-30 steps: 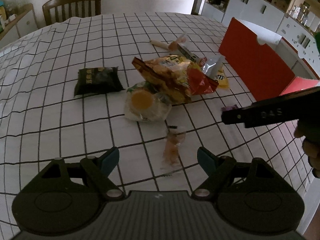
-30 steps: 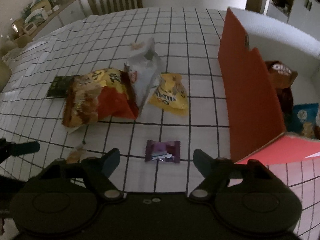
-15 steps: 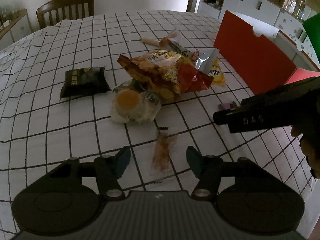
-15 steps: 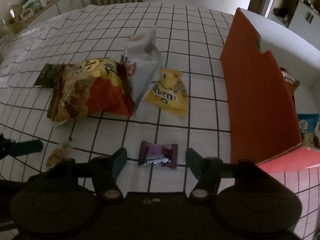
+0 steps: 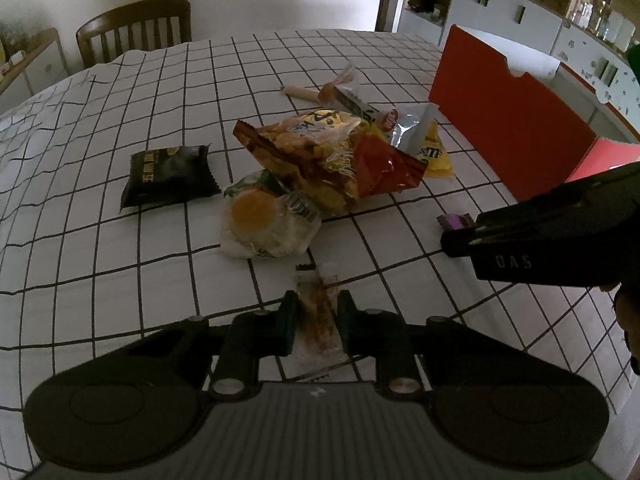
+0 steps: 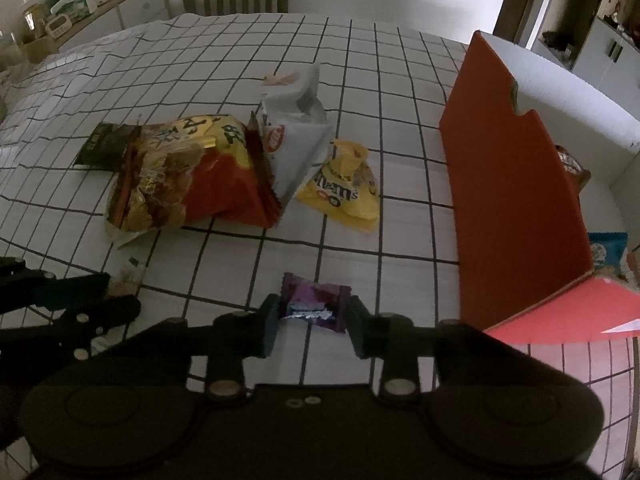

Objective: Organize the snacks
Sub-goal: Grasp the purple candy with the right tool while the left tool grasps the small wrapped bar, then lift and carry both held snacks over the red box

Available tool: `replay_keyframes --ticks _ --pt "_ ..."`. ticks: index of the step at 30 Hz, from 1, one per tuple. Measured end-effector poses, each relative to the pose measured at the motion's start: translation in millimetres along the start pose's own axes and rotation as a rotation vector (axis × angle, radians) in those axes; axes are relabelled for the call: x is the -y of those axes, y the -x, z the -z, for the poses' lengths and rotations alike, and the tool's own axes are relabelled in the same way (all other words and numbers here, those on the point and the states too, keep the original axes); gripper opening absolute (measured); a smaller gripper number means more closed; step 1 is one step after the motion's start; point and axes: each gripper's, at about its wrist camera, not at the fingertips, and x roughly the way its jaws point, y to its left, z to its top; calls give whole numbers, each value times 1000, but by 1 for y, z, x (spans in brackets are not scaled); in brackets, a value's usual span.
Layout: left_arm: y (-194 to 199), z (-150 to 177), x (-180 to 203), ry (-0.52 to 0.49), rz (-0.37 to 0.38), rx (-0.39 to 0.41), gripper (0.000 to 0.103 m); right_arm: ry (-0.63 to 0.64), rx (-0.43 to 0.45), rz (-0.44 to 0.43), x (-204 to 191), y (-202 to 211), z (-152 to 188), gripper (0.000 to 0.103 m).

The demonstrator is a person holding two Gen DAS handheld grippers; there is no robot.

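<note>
While both grippers sit low over the checked cloth [image 5: 120, 264], each one's got a small snack between its fingers; the left gripper [image 5: 316, 322] has just been closing and is now clamped on a clear sachet [image 5: 316, 312] with brownish stuff inside, pads tight on both sides, sachet lying flat on the cloth; the right gripper [image 6: 312, 326] has also just been closing, and its pads sit right at the two ends of a purple candy [image 6: 314, 304], looks like they're pressing it, candy on the cloth too.

Rest of the pile is further up the table; a red-yellow chip bag [image 6: 188, 172] lies in the middle, a white bag [image 6: 296, 140] leans against it, a yellow m&m's pouch [image 6: 348, 188] is just beside that; from the left view there's a clear pack with an orange disc [image 5: 264, 220] touching the chip bag, and a black packet [image 5: 168, 172] off on its own.

Red box [image 6: 516, 184] stands at the right edge with a couple of snacks already inside; can't read what they are.
</note>
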Motion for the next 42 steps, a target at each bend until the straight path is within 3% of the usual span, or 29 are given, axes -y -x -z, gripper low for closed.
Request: replay_keyframes --ticks 2,4,18,42 --pt "0 0 0 6 2 -2 19 8 6 5 -1 2 0 30" --pt "1 0 0 16 4 -8 19 8 16 3 -1 5 0 21" --pt "18 3 1 57 20 -7 18 -29 27 -16 10 32 10 19" --pt "75 -20 40 78 69 76 18 -42 164 -87 45 128 18 17"
